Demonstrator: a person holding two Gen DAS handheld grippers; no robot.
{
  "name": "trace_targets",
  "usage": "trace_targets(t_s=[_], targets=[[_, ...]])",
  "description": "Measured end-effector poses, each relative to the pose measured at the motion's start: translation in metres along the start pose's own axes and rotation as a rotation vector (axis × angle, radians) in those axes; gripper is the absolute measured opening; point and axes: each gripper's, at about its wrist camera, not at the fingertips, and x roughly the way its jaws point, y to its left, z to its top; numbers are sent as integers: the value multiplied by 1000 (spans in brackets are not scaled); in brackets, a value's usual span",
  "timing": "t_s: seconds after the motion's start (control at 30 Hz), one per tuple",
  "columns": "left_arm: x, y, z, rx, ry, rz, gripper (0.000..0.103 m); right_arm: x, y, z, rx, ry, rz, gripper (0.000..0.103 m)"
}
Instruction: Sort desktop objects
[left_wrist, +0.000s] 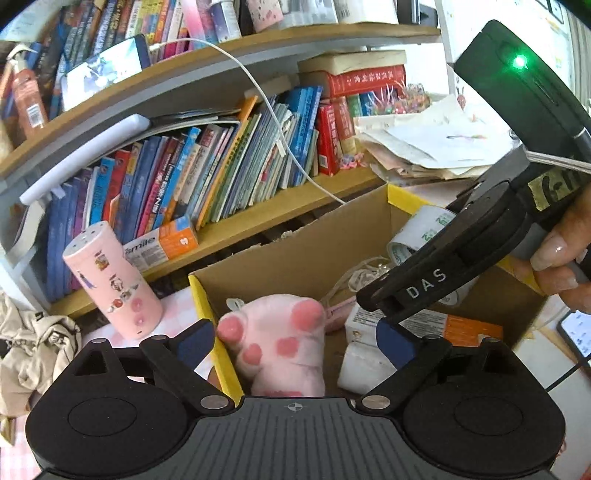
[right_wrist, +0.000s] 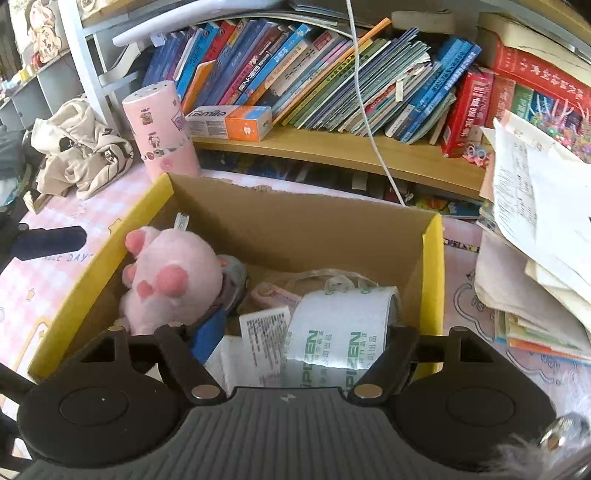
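Both grippers open, L (left_wrist: 295, 341) & R (right_wrist: 301, 334).

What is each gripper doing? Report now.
Left gripper: open around the pink plush paw.
Right gripper: open over the tape roll.

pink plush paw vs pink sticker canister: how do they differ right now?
Place: the plush paw lies inside the cardboard box; the sticker canister stands outside it on the pink checked desk mat.
Pose: the paw lies tipped against the box's yellow-edged left wall; the canister stands upright.
Surface: the paw is soft and fuzzy with darker pink pads; the canister is smooth, hard, and covered in stickers.
Shared: both are pale pink.
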Motion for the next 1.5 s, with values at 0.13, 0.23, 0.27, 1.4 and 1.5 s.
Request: trace_targets(t_s=[0.13,0.23,0.27,1.4,1.5], targets=[[-17,-1,-3,-2,-18,3,96,-13,3,-9,1,-6,-12,79],[-30,1,-6,-26,-35,11,96,-21,5,-16,3,-11,-14,83],[-34,2,-8,-35,-38,16,96,-23,6,-18,4,-10,-13,83],[-84,8,-42,-158,-58,46,97,-103,0,-61,117,-96,-16,89],[-83,7,-44,-160,-54,46,97,-104,0,-65,120,-88,-18,89]])
